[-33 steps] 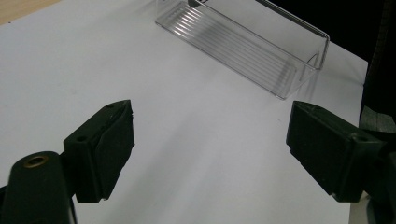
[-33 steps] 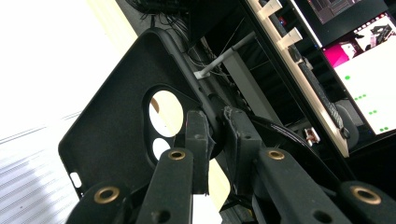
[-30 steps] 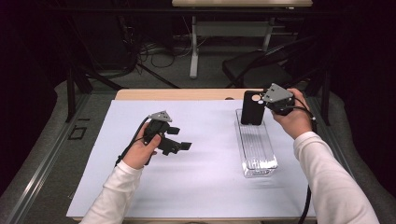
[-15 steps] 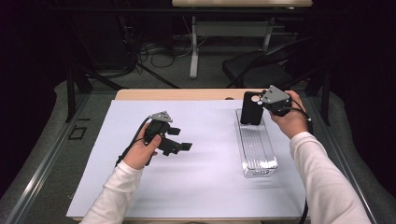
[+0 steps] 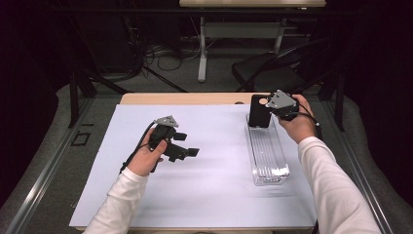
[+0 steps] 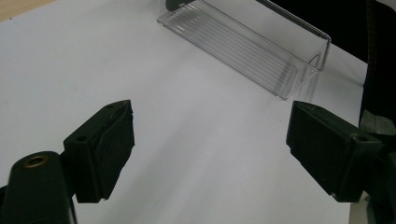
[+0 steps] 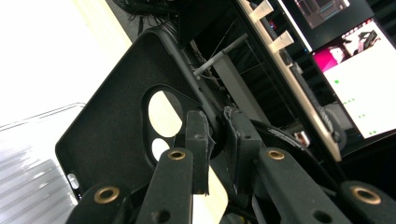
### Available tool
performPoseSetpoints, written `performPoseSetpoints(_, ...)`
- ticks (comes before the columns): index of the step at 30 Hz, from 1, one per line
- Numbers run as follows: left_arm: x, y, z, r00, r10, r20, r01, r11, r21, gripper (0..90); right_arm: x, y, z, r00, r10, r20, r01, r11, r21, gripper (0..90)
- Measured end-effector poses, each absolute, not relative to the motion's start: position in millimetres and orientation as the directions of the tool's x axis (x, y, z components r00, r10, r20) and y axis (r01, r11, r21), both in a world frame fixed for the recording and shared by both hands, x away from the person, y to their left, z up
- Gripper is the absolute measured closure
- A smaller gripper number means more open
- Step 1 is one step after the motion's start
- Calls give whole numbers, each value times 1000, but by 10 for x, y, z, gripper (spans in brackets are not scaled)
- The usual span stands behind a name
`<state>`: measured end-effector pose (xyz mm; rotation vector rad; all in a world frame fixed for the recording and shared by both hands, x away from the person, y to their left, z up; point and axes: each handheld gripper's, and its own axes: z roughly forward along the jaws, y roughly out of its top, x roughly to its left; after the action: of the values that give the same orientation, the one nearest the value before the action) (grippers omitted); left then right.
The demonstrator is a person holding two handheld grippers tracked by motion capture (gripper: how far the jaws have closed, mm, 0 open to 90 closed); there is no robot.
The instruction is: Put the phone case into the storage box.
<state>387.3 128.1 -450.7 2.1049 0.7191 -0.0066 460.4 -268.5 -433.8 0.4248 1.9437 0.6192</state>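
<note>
A black phone case (image 5: 260, 111) with a round camera cutout stands upright over the far end of a clear plastic tray (image 5: 267, 156). My right gripper (image 5: 269, 108) is shut on the case's edge; in the right gripper view the pads pinch the case (image 7: 112, 130) wall beside the cutout, right gripper (image 7: 217, 140). My left gripper (image 5: 187, 145) hovers over the white sheet at middle left, open with nothing between its jaws. In the left gripper view, the left gripper (image 6: 210, 154) points toward the tray (image 6: 243, 46).
A white sheet (image 5: 214, 185) covers most of the wooden table (image 5: 185, 99). A dark chair (image 5: 272, 73) and table legs stand on the floor beyond the far edge. A lit monitor (image 7: 359, 93) sits off to the side.
My right gripper has sunk a little with the phone case toward the tray's far end. The left gripper has stayed where it was.
</note>
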Motion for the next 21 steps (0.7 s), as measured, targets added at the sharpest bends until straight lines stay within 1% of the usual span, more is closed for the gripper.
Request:
performPoseSetpoints(10, 3878, 1280, -4513, 833, 488, -262, 495, -443, 747, 155, 4615, -2603, -4396, -415, 495, -763, -7, 837, 547, 808)
performPoseSetpoints(21, 3885, 1293, -4514, 832, 488, -264, 497, -443, 746, 155, 4632, -2562, -4433, -414, 488, -769, -16, 841, 542, 808)
